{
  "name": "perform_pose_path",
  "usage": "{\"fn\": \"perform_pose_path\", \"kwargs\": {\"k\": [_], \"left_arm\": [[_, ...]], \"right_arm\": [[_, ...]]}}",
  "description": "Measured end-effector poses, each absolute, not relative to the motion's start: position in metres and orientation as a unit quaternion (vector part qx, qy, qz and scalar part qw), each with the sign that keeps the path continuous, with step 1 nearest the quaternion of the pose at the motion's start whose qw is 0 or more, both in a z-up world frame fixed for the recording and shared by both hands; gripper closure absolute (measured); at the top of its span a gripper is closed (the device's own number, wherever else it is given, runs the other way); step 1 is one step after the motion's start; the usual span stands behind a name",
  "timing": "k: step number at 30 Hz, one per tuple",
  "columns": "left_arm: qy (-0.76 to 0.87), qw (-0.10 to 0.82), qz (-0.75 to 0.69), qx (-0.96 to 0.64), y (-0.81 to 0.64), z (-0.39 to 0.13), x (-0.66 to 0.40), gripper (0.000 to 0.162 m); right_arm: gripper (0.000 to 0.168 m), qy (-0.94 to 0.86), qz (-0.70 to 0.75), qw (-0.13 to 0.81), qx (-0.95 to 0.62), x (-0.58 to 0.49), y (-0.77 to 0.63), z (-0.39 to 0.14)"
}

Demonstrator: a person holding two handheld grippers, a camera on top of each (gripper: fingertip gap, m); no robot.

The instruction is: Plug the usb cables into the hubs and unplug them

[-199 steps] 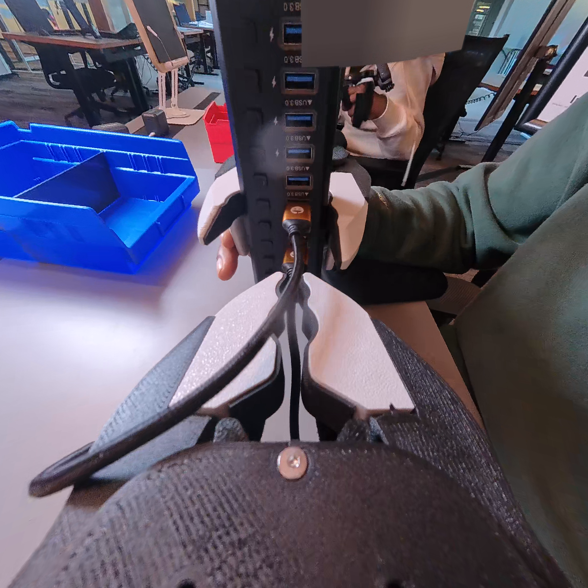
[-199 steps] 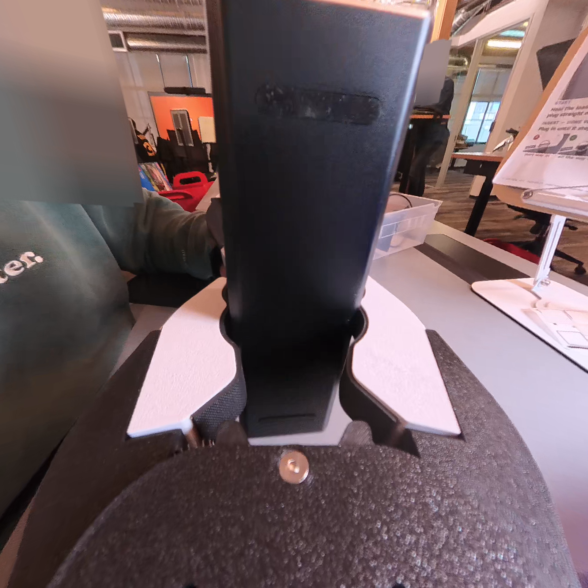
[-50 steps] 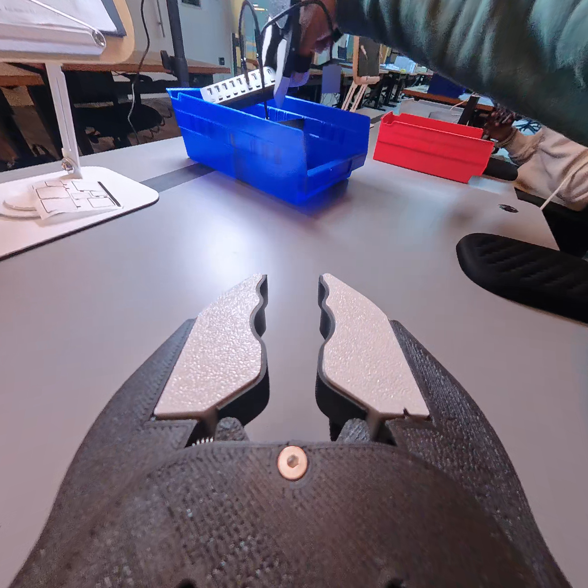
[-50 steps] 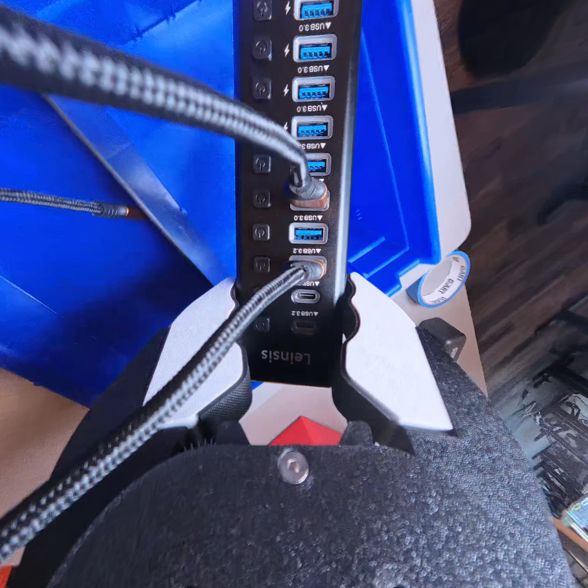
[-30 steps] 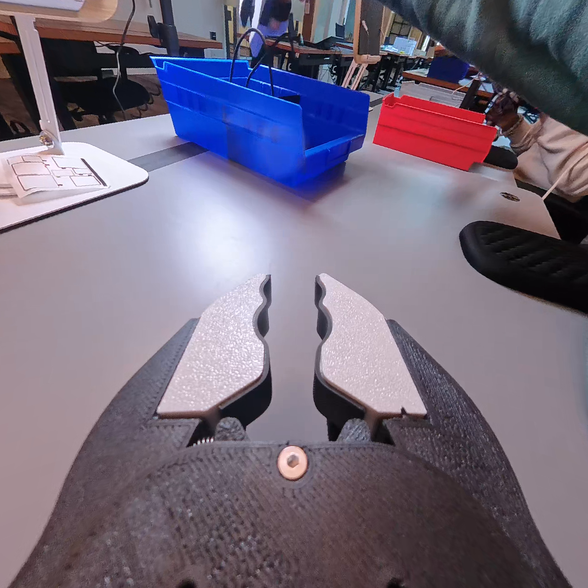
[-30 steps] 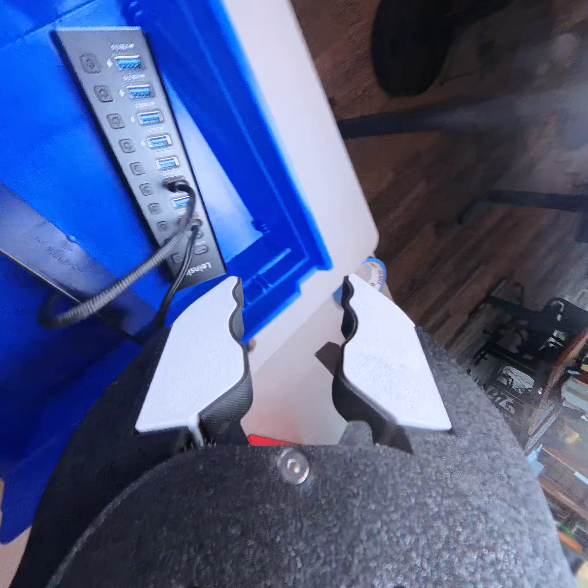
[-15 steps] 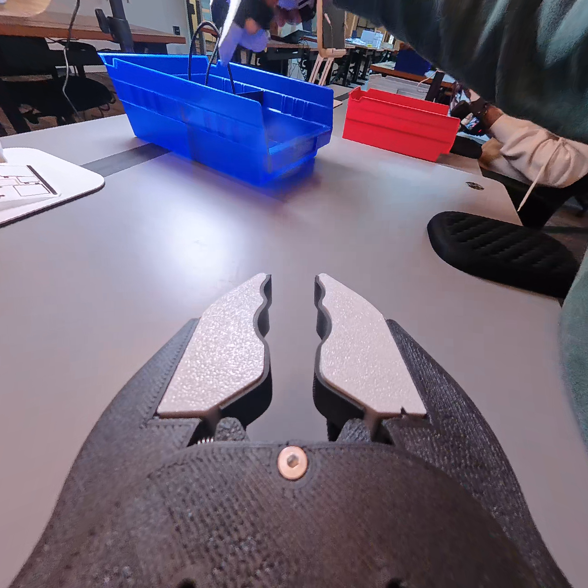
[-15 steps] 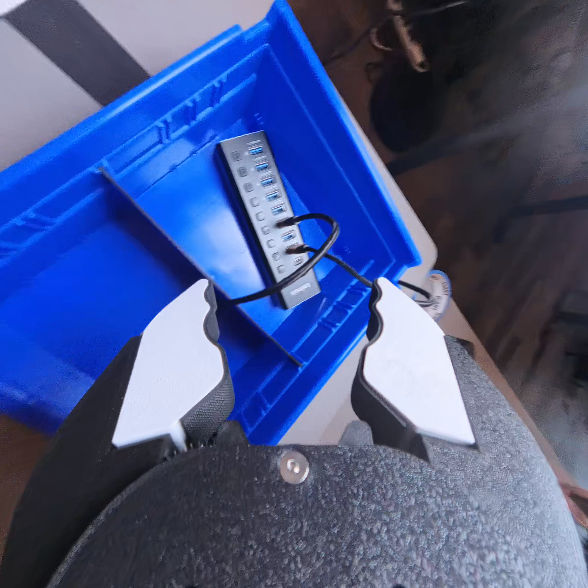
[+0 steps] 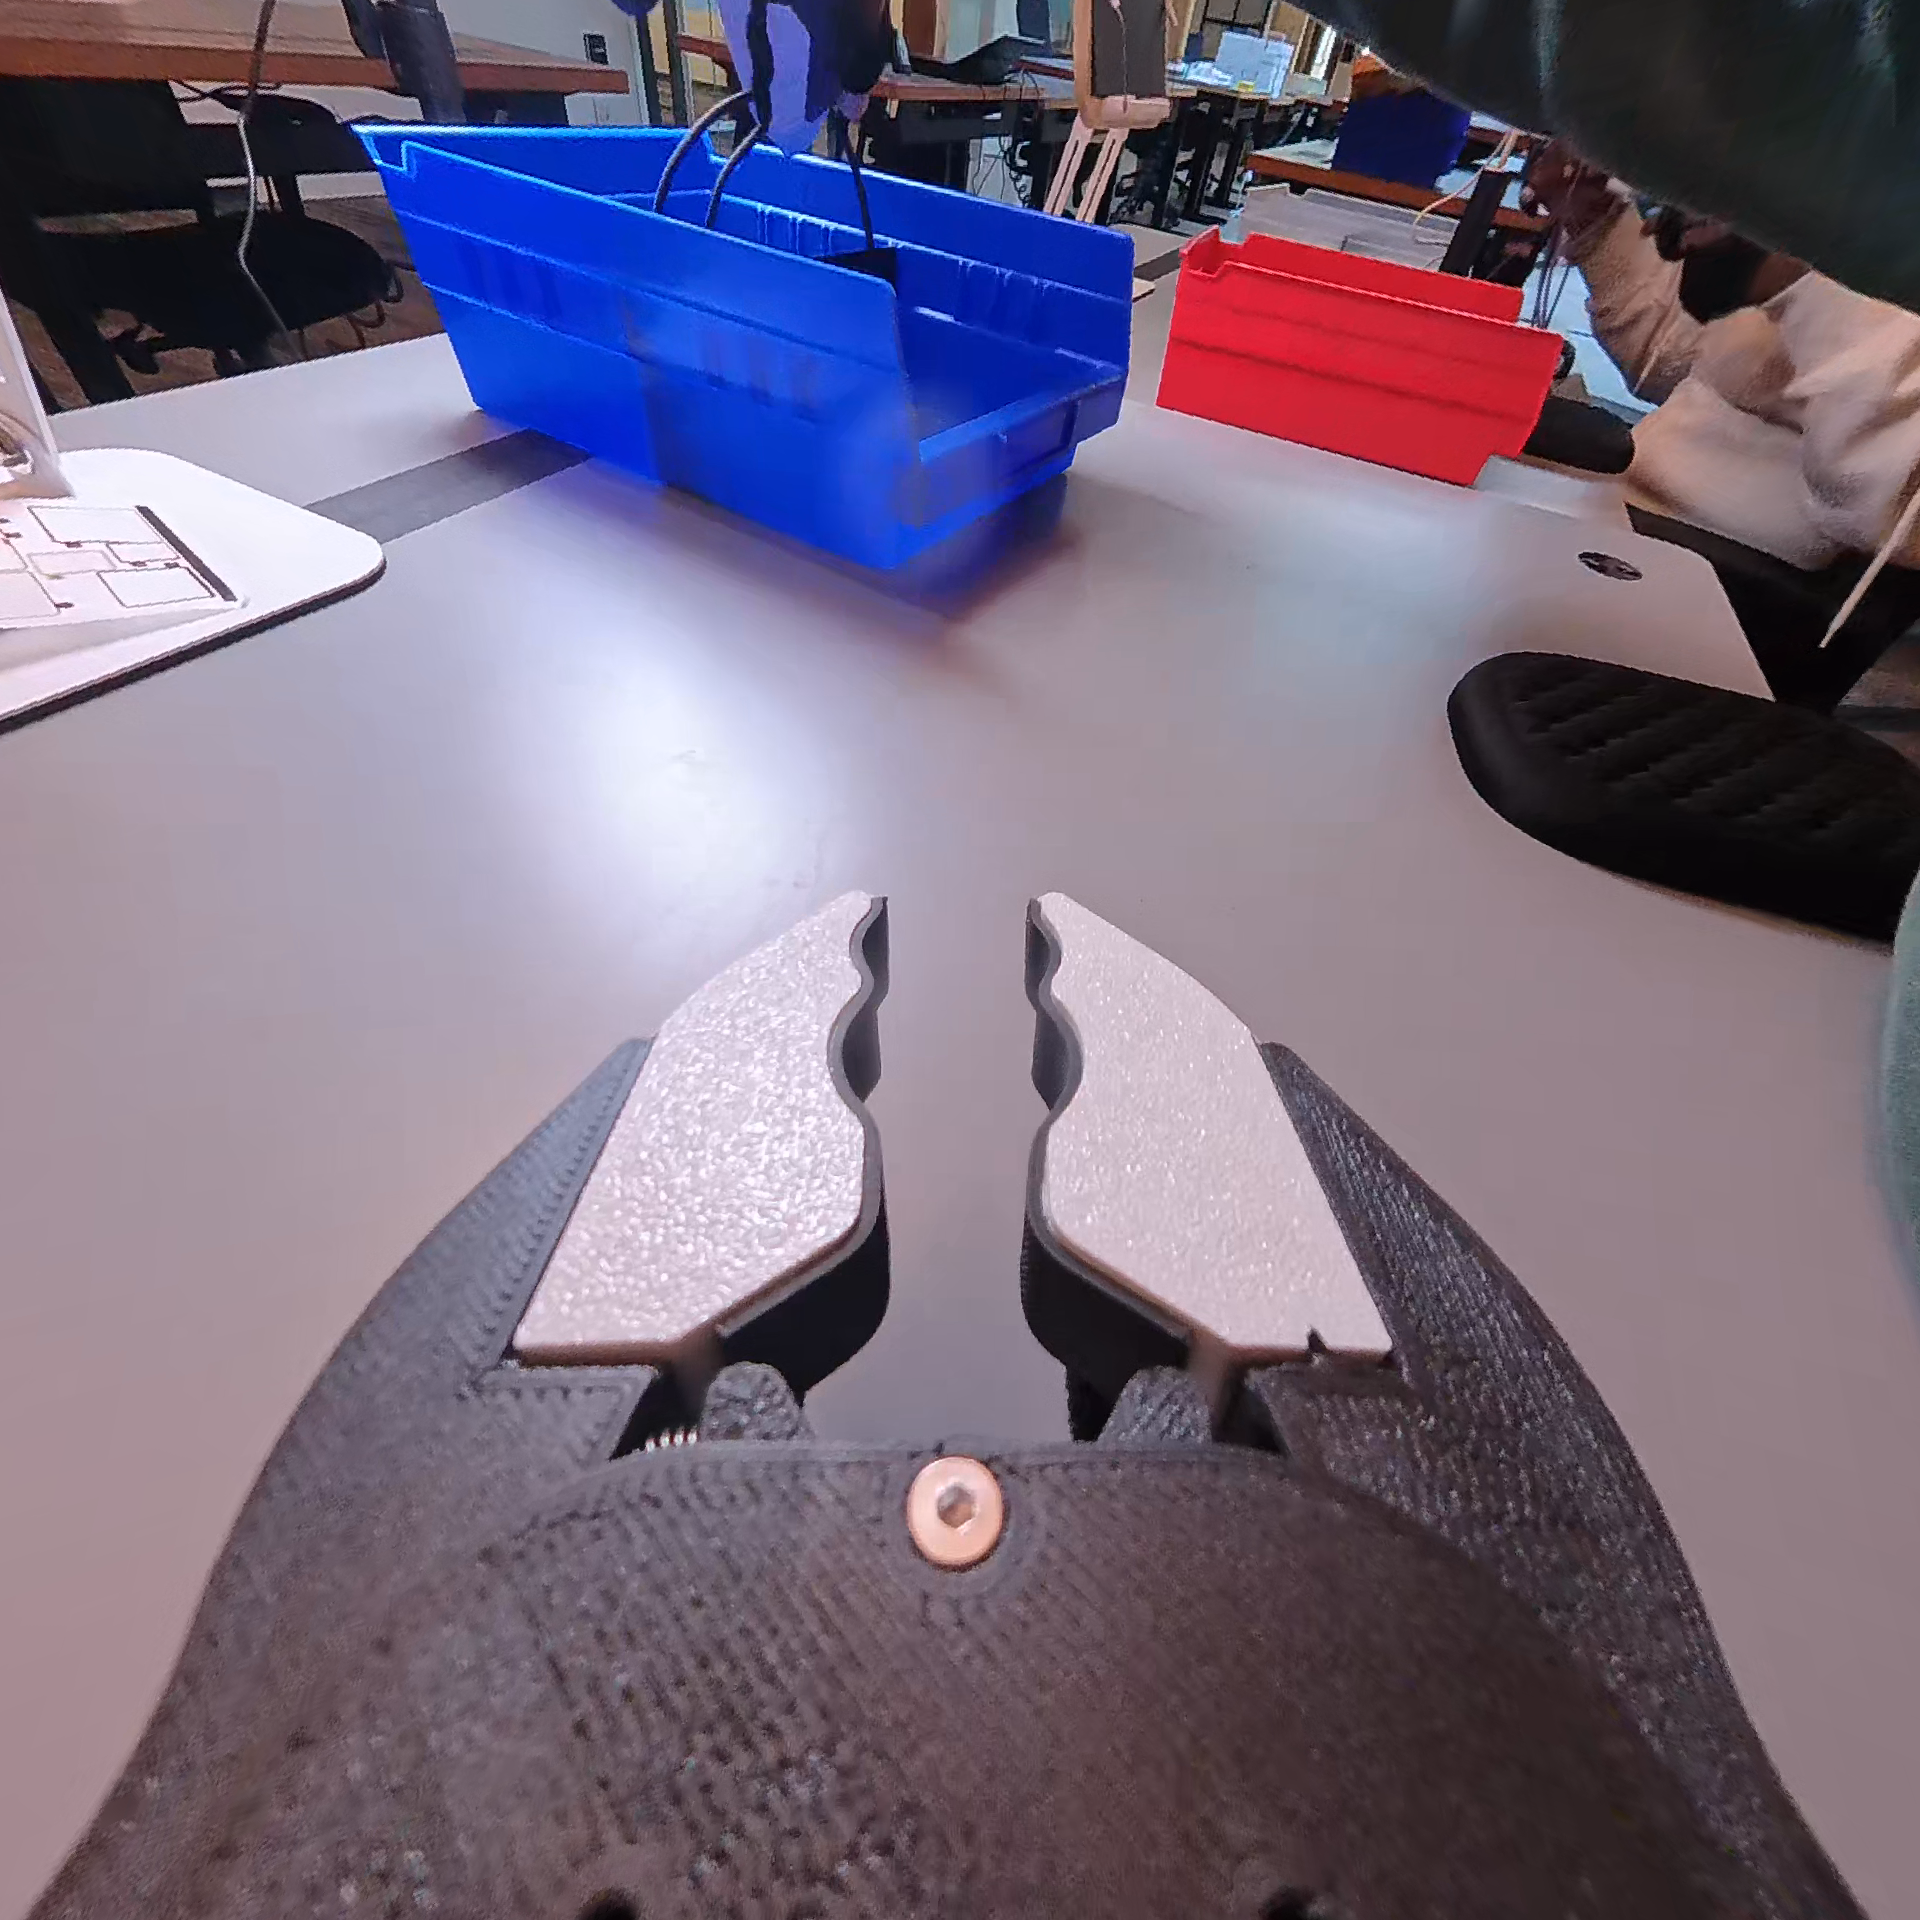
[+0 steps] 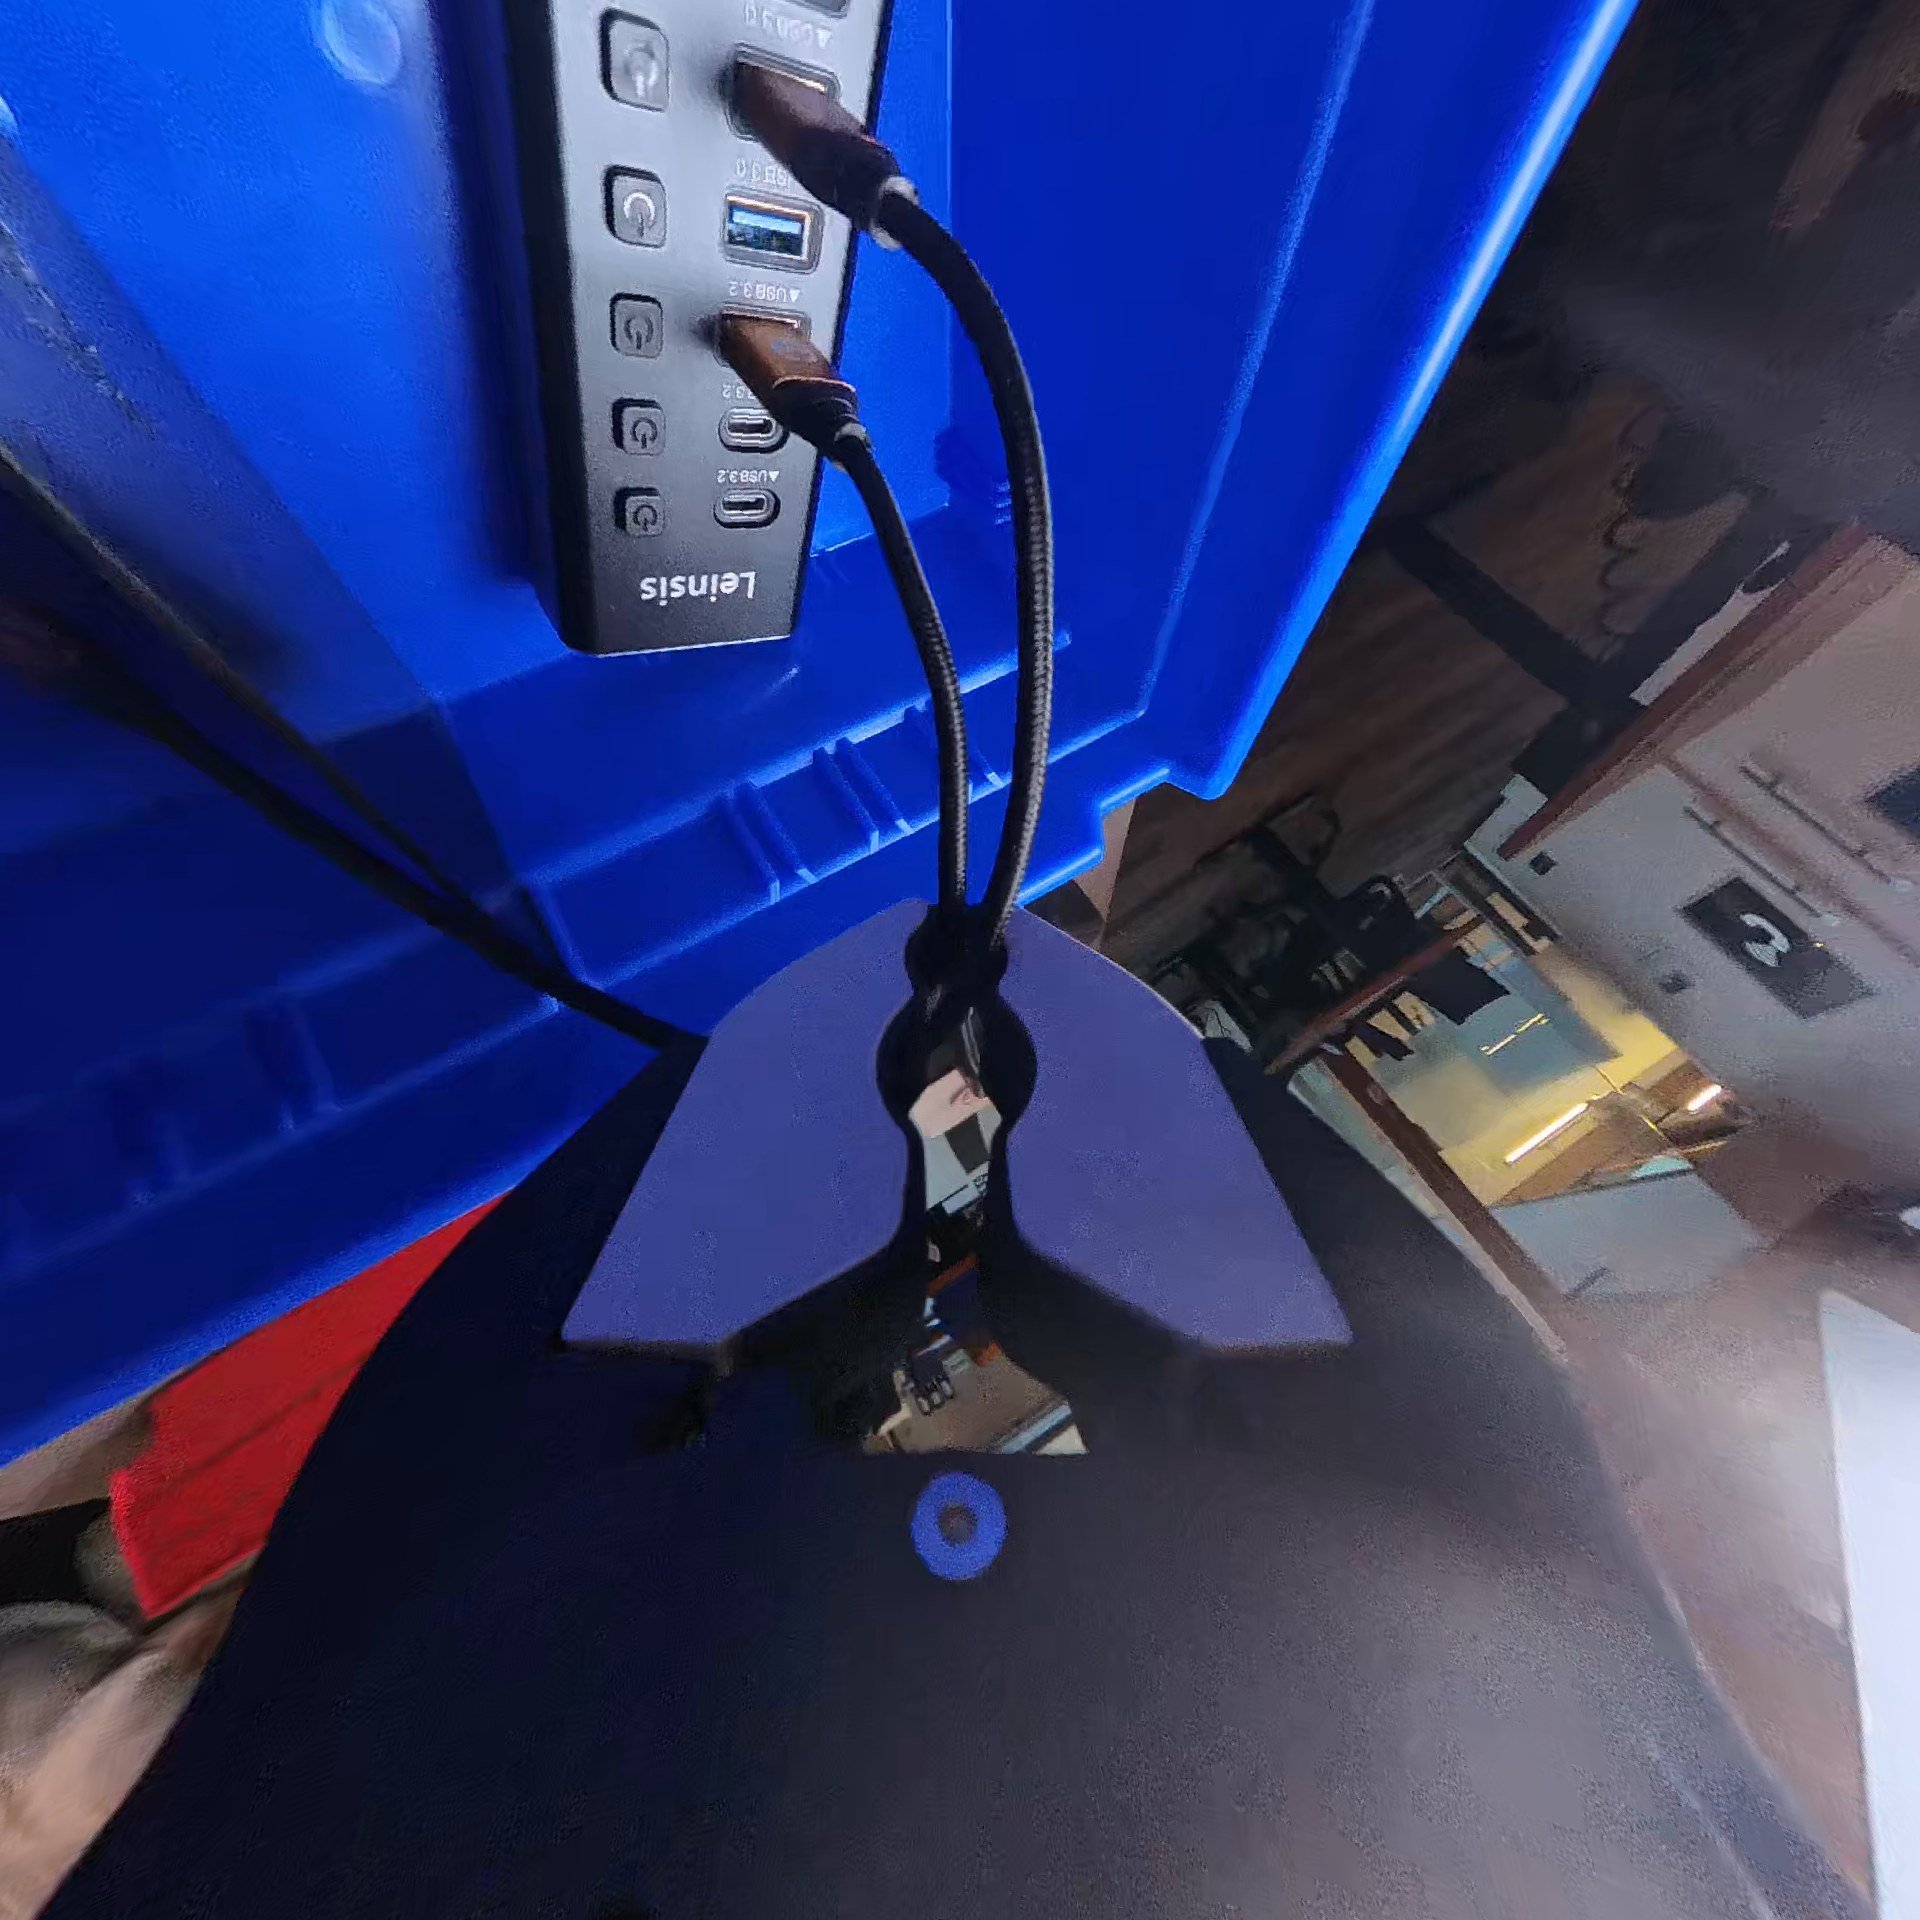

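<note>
A black USB hub (image 10: 675,312) lies in the blue bin (image 10: 1195,416). Two black braided USB cables (image 10: 997,582) are plugged into it by brown plugs (image 10: 790,369). My right gripper (image 10: 961,940) is shut on both cables just above the bin's rim. In the left wrist view it shows at the top (image 9: 795,62), with cable loops (image 9: 717,177) rising out of the blue bin (image 9: 748,343). My left gripper (image 9: 956,914) is open by a narrow gap and empty, low over the grey table (image 9: 623,790), well short of the bin.
A red bin (image 9: 1340,364) stands right of the blue one. A white stand base with a printed sheet (image 9: 156,561) lies at the left. A black chair armrest (image 9: 1683,769) sits at the table's right edge. Another person's sleeve (image 9: 1766,416) shows at far right. About 50 centimetres separates my left fingertips from my right. The left gripper is farther from the black USB hub (image 10: 675,312), some 50 centimetres, than the right, some 10 centimetres.
My right gripper was open above the bin with the hub lying free; it has come down and shut on the two cables. My left gripper has stayed open over the table, turning slightly.
</note>
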State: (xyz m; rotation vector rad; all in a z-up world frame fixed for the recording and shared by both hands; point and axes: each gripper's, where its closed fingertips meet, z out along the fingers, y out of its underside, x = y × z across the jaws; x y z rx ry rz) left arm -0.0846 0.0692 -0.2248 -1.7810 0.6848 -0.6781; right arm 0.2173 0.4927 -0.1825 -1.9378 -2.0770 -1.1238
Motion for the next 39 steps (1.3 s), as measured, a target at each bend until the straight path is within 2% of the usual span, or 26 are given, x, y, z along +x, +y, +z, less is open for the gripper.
{"fn": "perform_pose_path", "kwargs": {"k": [2, 10, 14, 18, 20, 22, 25, 27, 28, 31, 35, 39], "left_arm": [[0.288, 0.529, -0.284, -0.746, 0.069, -0.225, -0.085, 0.137], [0.302, 0.521, -0.282, -0.747, 0.065, -0.228, -0.081, 0.138], [0.306, 0.518, -0.279, -0.748, 0.064, -0.229, -0.08, 0.138], [0.301, 0.517, -0.284, -0.749, 0.066, -0.229, -0.081, 0.139], [0.299, 0.518, -0.284, -0.749, 0.066, -0.229, -0.081, 0.139], [0.3, 0.517, -0.283, -0.75, 0.066, -0.229, -0.082, 0.139], [0.303, 0.515, -0.282, -0.75, 0.065, -0.23, -0.081, 0.139], [0.305, 0.515, -0.282, -0.75, 0.065, -0.23, -0.08, 0.139], [0.306, 0.515, -0.281, -0.75, 0.065, -0.23, -0.08, 0.139], [0.307, 0.515, -0.28, -0.75, 0.064, -0.23, -0.08, 0.139], [0.308, 0.513, -0.279, -0.751, 0.064, -0.231, -0.08, 0.14], [0.309, 0.511, -0.28, -0.752, 0.064, -0.231, -0.08, 0.14]], "right_arm": [[0.164, -0.681, -0.347, 0.05, -0.643, 0.208, 0.488, -0.178], [0.161, -0.614, -0.159, 0.214, -0.743, 0.144, 0.483, -0.151], [0.16, -0.577, -0.131, 0.21, -0.778, 0.151, 0.481, -0.153], [0.157, -0.625, -0.265, 0.167, -0.715, 0.181, 0.489, -0.16], [0.157, -0.632, -0.287, 0.146, -0.705, 0.19, 0.488, -0.164], [0.15, -0.628, -0.285, 0.121, -0.714, 0.2, 0.483, -0.169], [0.128, -0.61, -0.294, 0.089, -0.731, 0.221, 0.48, -0.178], [0.124, -0.606, -0.297, 0.084, -0.733, 0.23, 0.479, -0.183], [0.125, -0.605, -0.295, 0.084, -0.734, 0.232, 0.479, -0.185], [0.162, -0.61, -0.316, 0.091, -0.721, 0.24, 0.482, -0.184], [0.165, -0.626, -0.355, 0.102, -0.687, 0.239, 0.485, -0.17], [0.165, -0.68, -0.491, 0.137, -0.527, 0.215, 0.502, -0.137]]}}
